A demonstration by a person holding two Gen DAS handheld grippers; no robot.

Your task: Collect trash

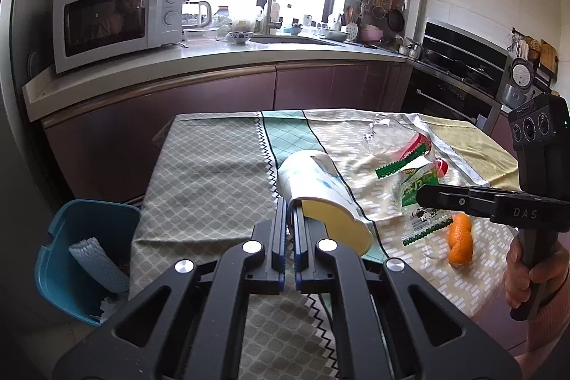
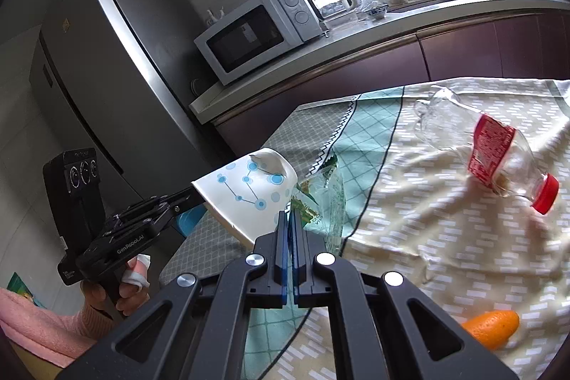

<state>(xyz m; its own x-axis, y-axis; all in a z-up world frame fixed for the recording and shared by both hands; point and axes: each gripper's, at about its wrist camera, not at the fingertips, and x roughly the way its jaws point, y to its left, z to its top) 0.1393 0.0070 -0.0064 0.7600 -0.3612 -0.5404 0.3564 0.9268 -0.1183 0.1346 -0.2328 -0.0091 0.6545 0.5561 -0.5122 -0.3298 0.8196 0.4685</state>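
While the left gripper point(image 1: 291, 219) is clamped on the rim of the dented paper cup point(image 1: 320, 187) mid-frame, the right gripper point(image 2: 289, 223) pinches the clear snack wrapper point(image 2: 326, 198) just behind it. Both look featherlight and crushable, so I'd guess edge grips are fine. Blue bin point(image 1: 64, 237) sits lower left, bottle point(image 2: 498, 155) upper right.

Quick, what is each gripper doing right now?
Left gripper: closed on the paper cup's rim.
Right gripper: closed on the clear plastic wrapper.
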